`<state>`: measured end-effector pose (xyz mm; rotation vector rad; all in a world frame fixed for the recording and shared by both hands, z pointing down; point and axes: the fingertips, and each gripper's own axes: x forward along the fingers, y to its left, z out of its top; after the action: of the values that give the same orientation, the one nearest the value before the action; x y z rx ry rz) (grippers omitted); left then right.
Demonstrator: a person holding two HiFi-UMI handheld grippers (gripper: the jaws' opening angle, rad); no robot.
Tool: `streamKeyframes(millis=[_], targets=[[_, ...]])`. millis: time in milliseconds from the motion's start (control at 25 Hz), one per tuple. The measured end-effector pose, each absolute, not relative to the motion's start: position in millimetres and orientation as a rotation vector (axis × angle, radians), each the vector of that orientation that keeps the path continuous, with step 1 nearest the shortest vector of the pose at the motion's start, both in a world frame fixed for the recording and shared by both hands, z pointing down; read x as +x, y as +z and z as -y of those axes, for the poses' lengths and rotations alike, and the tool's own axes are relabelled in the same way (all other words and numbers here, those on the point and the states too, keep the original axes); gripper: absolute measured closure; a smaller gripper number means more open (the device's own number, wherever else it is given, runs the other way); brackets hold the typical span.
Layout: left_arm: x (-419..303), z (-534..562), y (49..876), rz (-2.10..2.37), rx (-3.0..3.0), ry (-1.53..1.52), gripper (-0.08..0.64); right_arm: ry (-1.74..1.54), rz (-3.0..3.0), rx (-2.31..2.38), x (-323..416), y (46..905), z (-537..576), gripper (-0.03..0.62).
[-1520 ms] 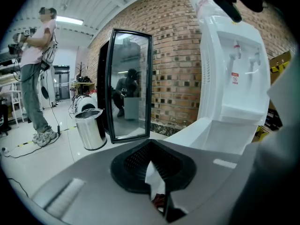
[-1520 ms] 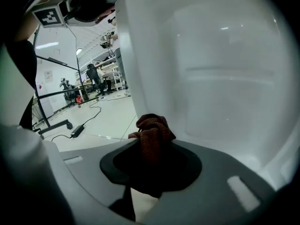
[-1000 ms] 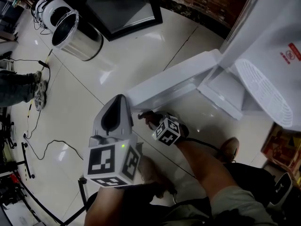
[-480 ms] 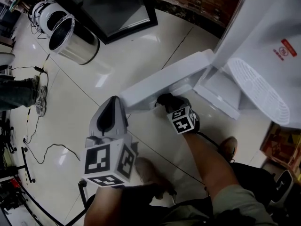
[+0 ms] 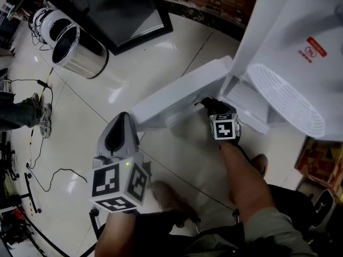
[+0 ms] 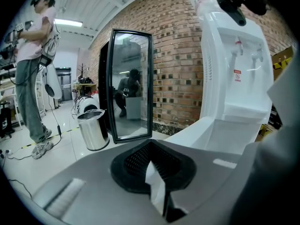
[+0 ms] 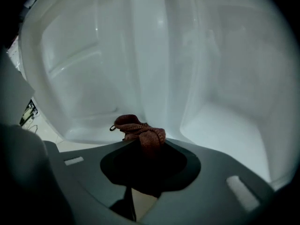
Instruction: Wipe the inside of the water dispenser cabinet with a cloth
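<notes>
The white water dispenser [image 5: 300, 42] stands at the right with its lower cabinet door [image 5: 182, 92] swung open toward the left. My right gripper [image 5: 208, 105] reaches past the door's edge into the cabinet mouth. It is shut on a reddish-brown cloth [image 7: 140, 132], bunched at the jaw tips in the right gripper view. The white cabinet interior [image 7: 117, 55] fills that view, close ahead of the cloth. My left gripper [image 5: 119, 125] hovers over the floor at the lower left, apart from the door, shut with nothing in it. The left gripper view shows the dispenser [image 6: 234, 69] from the side.
A steel bin [image 5: 80, 50] and a black-framed glass panel [image 5: 123, 9] stand at the upper left. Cables [image 5: 48, 170] trail over the tiled floor. A standing person [image 6: 33, 55] is far left. The holder's shoe [image 5: 261, 165] sits below the cabinet, and a cardboard box [image 5: 321, 159] lies at the right.
My right gripper has travelled right and up along the open door to the cabinet mouth, rolling as it went, with the cloth still held. The left gripper has stayed put.
</notes>
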<state>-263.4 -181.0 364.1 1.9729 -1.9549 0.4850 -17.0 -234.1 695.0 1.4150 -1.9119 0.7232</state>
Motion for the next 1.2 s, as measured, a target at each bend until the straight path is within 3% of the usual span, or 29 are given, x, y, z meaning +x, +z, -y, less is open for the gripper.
streamKeyframes(millis=[520,760,1200], targets=[[-250.9,182.3,358.2,1.91,2.009,0.517,0.56,0.721,1.932,1.52,-2.2,669.0,204.8,0.477],[-206.3,180.8,333.3,1.855,2.166,0.49,0.56,0.776,1.85,1.504,3.7,680.8,176.3,0.477],[-119.8,170.1,360.4,1.538,2.311,0.567,0.56,0.88,1.761,1.609,33.3,696.6,207.8,0.477]])
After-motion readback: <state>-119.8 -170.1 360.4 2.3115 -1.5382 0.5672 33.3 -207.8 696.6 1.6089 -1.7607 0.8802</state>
